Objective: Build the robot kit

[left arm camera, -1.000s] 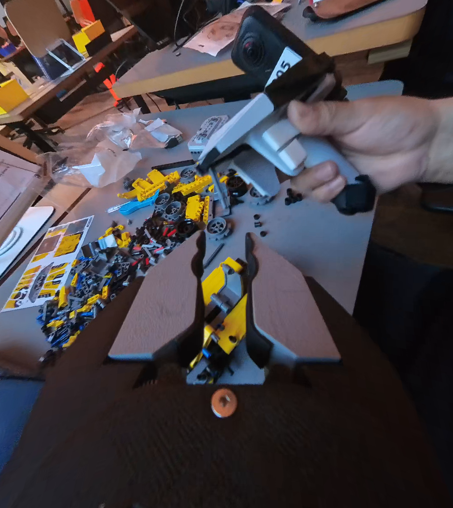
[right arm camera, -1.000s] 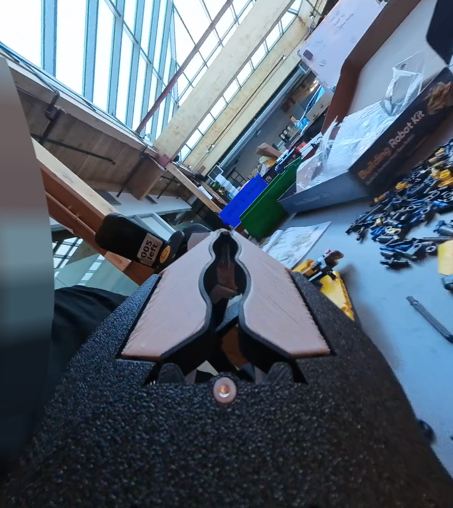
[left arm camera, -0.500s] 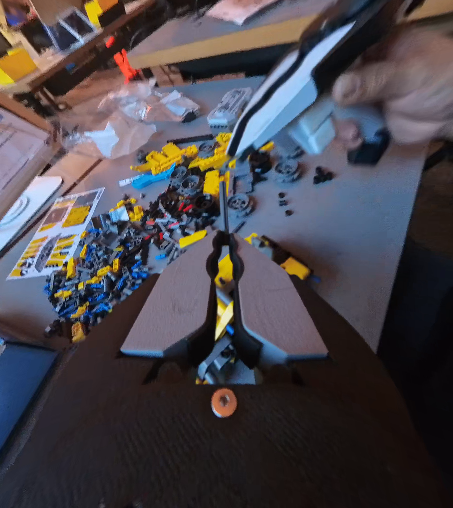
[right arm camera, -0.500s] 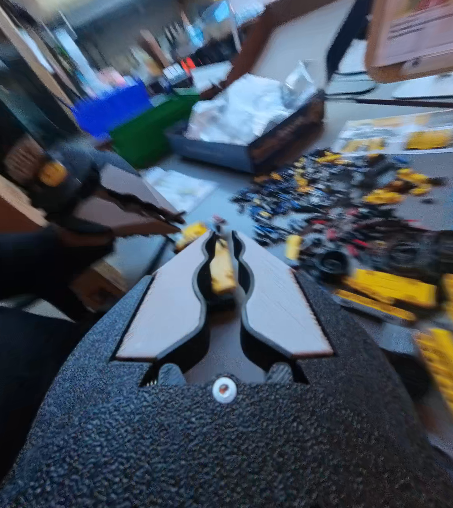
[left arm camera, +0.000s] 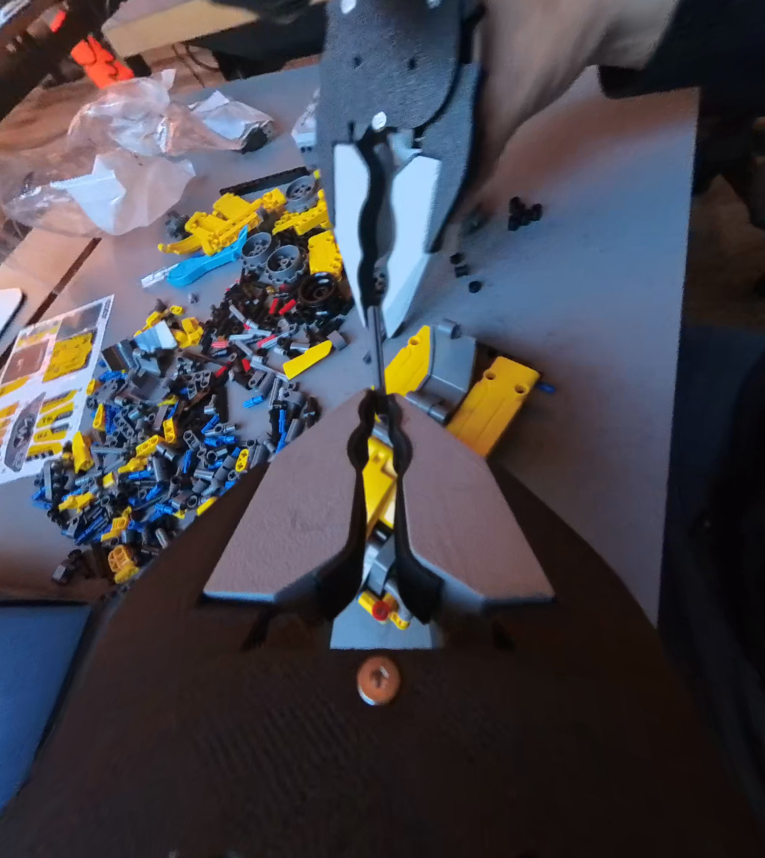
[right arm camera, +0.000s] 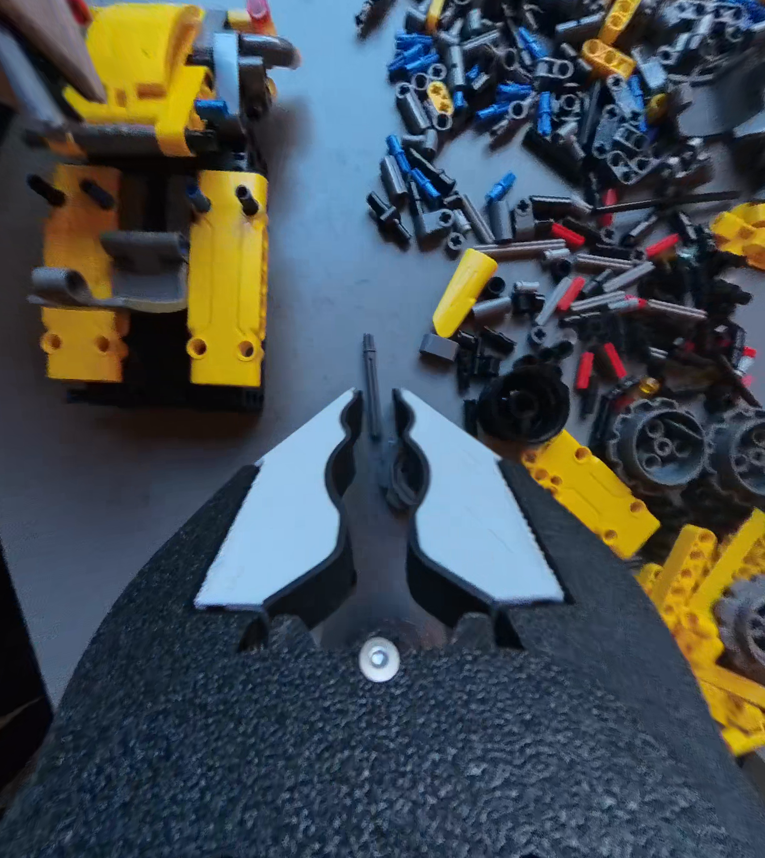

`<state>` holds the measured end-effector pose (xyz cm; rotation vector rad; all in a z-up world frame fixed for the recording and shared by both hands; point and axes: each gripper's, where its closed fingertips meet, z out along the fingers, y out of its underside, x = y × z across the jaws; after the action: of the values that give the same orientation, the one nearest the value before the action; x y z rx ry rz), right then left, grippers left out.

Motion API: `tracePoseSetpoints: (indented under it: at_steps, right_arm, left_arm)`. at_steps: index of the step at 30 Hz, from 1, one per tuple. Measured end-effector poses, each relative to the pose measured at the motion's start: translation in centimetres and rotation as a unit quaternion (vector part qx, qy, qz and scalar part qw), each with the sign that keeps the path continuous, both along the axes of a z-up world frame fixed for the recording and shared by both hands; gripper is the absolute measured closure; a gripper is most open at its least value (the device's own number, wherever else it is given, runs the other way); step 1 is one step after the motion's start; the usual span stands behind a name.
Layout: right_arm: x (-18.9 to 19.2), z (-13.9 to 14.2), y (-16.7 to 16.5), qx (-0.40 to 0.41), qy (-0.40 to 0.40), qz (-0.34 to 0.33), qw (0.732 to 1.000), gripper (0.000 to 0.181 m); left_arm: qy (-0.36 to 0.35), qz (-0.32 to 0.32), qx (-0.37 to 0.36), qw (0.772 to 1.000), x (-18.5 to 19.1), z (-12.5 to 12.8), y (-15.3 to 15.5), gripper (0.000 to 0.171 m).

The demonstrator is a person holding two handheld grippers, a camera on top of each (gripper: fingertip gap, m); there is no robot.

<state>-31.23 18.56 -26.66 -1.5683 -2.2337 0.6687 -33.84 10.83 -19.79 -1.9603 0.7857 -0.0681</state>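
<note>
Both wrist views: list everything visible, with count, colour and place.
table: one, grey, under everything
model: one, yellow, grey and black, part-built, near table edge
parts: many, blue, grey, black, red, yellow, heaped mid-table
wheels: several, grey and black, in the heap
tool: one, light blue, far side of heap
bags: several, clear, far left
leaflet: one, yellow and white, left of heap
axle: one, black, in right gripper
left gripper: tips together, over model
right gripper: grey fingers, shut on axle
hand: one, holding right gripper
</note>
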Motion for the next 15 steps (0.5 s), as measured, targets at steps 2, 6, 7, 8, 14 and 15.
tracePoseSetpoints:
  at_steps: [2,6,7,8,14,15]
  right_arm:
    - [0.2,-0.1,-0.7,-0.021,-0.017,0.017,0.999,0.178]
    - [2.4,1.0,-1.4,-0.031,-0.017,0.020,0.999,0.178]
    - [3.6,1.7,-1.9,-0.037,-0.009,0.020,0.999,0.178]
    - [5.0,2.3,-2.5,-0.040,-0.004,0.021,0.999,0.178]
    - [12.1,0.4,-6.1,-0.037,-0.034,0.062,0.997,0.178]
    - [12.4,-0.1,-6.1,-0.035,-0.037,0.058,0.997,0.178]
  left_arm:
    - [0.014,-0.041,0.010,0.999,1.4,0.3,-0.8,0.171]
    - [0.089,-0.115,0.021,0.989,4.6,-0.3,-3.0,0.170]
    - [0.100,-0.128,0.021,0.987,5.6,-0.7,-3.5,0.171]
    - [0.102,-0.145,0.016,0.984,6.9,-1.3,-4.0,0.171]
    - [0.167,-0.175,-0.046,0.969,12.7,-5.7,-3.0,0.170]
    - [0.173,-0.172,-0.072,0.967,13.2,-6.5,-2.7,0.170]
